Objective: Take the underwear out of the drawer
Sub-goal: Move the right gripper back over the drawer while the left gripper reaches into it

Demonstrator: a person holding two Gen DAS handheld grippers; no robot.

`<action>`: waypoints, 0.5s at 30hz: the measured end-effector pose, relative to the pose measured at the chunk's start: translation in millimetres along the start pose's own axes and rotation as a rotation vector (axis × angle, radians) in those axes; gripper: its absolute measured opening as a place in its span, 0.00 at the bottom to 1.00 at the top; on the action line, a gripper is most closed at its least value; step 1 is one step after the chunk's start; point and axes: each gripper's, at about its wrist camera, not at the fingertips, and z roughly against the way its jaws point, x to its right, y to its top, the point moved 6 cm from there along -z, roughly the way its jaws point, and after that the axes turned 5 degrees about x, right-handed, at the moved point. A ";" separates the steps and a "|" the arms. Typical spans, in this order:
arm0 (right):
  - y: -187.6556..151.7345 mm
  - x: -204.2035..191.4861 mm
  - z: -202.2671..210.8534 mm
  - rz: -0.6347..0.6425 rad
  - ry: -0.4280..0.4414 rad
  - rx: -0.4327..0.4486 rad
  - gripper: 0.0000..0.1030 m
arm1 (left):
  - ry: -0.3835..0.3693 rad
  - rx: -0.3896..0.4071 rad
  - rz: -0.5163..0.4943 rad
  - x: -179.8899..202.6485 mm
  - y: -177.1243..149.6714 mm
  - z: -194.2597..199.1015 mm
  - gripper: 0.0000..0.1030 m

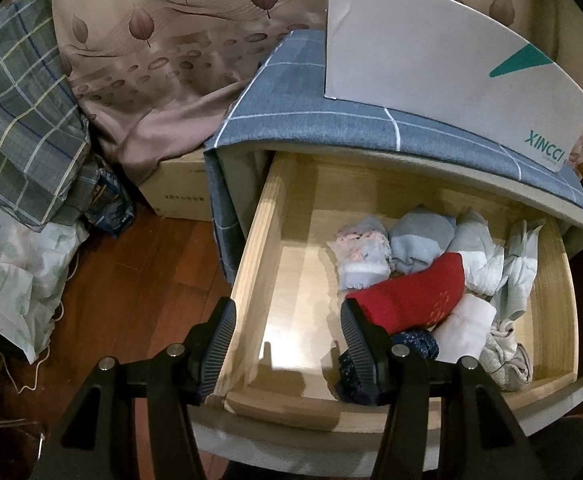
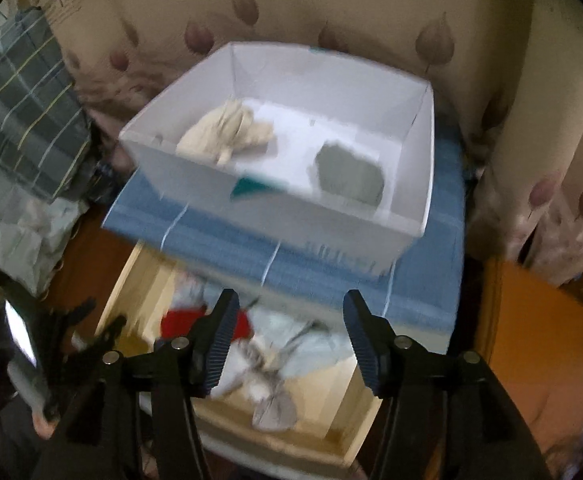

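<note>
While drawer (image 1: 275,216) gapes, left tool (image 1: 287,338) released over left wall; right tool (image 2: 291,332) released, empty.

A home bedroom: leaf-print bedding (image 1: 163,40), open clothes drawer (image 1: 287,264), wooden floor (image 1: 131,280).

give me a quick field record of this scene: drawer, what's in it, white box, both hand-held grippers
drawer: pulled open, light wood
drawer contents: folded underwear, with red piece in front of pale blue piece
white box: on the blue-covered cabinet top, holds a beige piece and a grey piece
left hand-held gripper: open, empty, over the drawer
right hand-held gripper: open, empty, view blurred
</note>
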 end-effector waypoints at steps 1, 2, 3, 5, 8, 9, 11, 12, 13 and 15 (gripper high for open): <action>-8.2 0.1 -2.5 0.000 0.002 -0.012 0.51 | -0.002 -0.004 0.000 -0.3 -0.1 -0.5 0.54; -19.0 0.2 -7.6 0.003 0.002 -0.035 0.51 | -0.004 -0.008 0.001 -0.5 -0.7 -1.3 0.54; -30.4 0.2 -14.8 0.006 0.003 -0.063 0.51 | -0.005 -0.014 0.002 -0.9 -1.1 -2.4 0.54; -50.3 -0.3 -31.0 0.007 0.012 -0.122 0.51 | -0.010 -0.022 0.004 -1.0 -2.0 -3.4 0.54; -81.6 -1.6 -59.4 0.003 0.030 -0.218 0.51 | -0.014 -0.027 0.007 -1.1 -2.5 -4.1 0.54; -90.7 -1.4 -68.3 -0.005 0.042 -0.248 0.51 | -0.017 -0.030 0.007 -0.4 -1.5 -5.2 0.54; -106.8 -2.0 -85.8 -0.024 0.066 -0.301 0.51 | -0.023 -0.037 0.004 1.1 -1.9 -6.2 0.54; -112.9 -3.0 -93.0 -0.023 0.068 -0.319 0.51 | -0.025 -0.040 0.003 2.1 -1.6 -6.8 0.54; -119.8 -3.9 -102.0 -0.019 0.068 -0.343 0.51 | -0.031 -0.045 0.001 2.7 -1.8 -7.4 0.54; -129.0 -7.0 -115.0 -0.019 0.081 -0.377 0.51 | -0.039 -0.057 -0.005 4.9 -2.7 -9.4 0.54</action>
